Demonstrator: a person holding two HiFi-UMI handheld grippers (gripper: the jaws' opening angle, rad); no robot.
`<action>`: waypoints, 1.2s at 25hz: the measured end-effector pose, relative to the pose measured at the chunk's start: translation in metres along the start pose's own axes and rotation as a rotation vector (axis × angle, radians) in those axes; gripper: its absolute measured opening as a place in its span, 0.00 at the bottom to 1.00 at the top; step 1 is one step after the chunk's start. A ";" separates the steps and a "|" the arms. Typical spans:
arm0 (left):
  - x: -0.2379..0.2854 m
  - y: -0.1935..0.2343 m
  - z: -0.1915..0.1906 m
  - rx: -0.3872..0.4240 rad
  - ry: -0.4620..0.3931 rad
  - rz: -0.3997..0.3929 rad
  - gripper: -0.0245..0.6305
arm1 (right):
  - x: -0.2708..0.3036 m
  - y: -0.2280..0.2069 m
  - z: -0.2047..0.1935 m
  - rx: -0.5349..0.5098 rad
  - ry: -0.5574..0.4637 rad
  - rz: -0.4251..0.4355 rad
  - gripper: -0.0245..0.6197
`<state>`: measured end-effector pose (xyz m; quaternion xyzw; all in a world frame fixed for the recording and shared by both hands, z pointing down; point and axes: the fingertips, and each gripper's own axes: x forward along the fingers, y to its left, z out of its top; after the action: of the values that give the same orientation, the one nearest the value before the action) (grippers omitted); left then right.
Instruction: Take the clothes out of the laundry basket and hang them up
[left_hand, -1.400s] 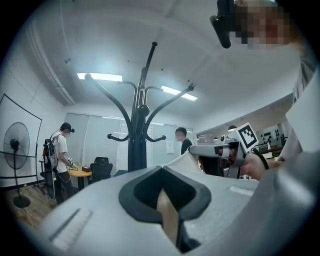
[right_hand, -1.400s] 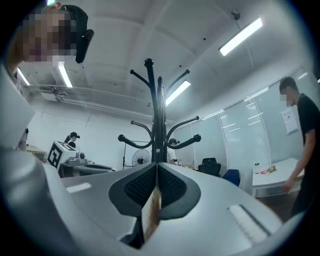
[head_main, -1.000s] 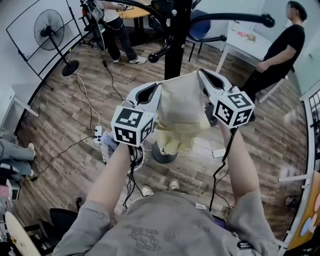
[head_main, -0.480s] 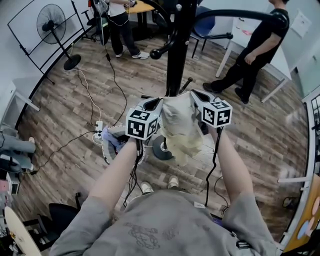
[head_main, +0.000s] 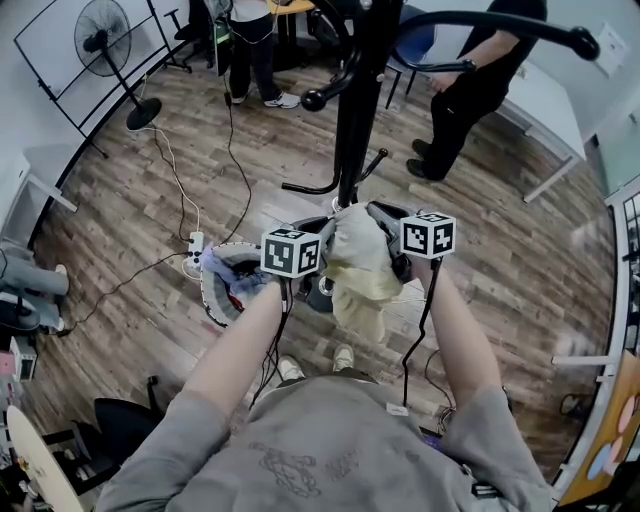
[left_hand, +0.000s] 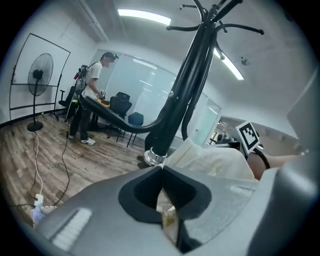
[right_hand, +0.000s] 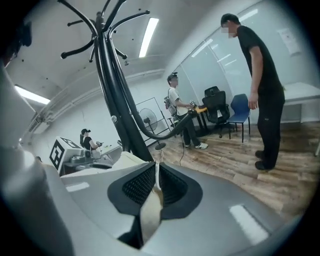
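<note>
A cream garment (head_main: 358, 272) hangs bunched between my two grippers, low in front of the black coat stand (head_main: 352, 110). My left gripper (head_main: 318, 232) is shut on its left edge; in the left gripper view cloth (left_hand: 210, 162) is pinched between the closed tips (left_hand: 161, 167). My right gripper (head_main: 385, 218) grips the right edge. Its jaws have just been opening slightly, but a strip of cloth (right_hand: 150, 210) is still clamped at the tips (right_hand: 156, 165). The round laundry basket (head_main: 208, 290) sits on the floor at the left with coloured clothes inside.
The stand's curved arms (head_main: 500, 22) reach overhead. A person in black (head_main: 475, 80) stands by a white table (head_main: 545, 110) at the back right, another person (head_main: 250, 50) at the back. A fan (head_main: 105, 50) is far left. Cables and a power strip (head_main: 193, 268) lie near the basket.
Both grippers have come down together with the garment, from close under the camera to low by the stand's base. The person in black has walked left.
</note>
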<state>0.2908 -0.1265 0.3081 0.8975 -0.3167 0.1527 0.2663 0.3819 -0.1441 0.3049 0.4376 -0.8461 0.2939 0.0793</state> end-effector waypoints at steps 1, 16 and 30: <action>0.003 -0.002 -0.004 -0.014 0.006 -0.013 0.05 | 0.001 -0.001 -0.003 0.023 0.006 0.008 0.13; -0.011 0.007 -0.028 -0.083 0.036 -0.024 0.28 | -0.048 -0.031 -0.021 0.058 -0.001 -0.092 0.33; -0.070 -0.005 0.004 0.034 -0.078 -0.004 0.28 | -0.099 0.043 0.055 -0.086 -0.208 -0.059 0.29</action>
<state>0.2420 -0.0912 0.2719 0.9077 -0.3225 0.1222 0.2389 0.4150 -0.0876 0.2030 0.4868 -0.8482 0.2079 0.0186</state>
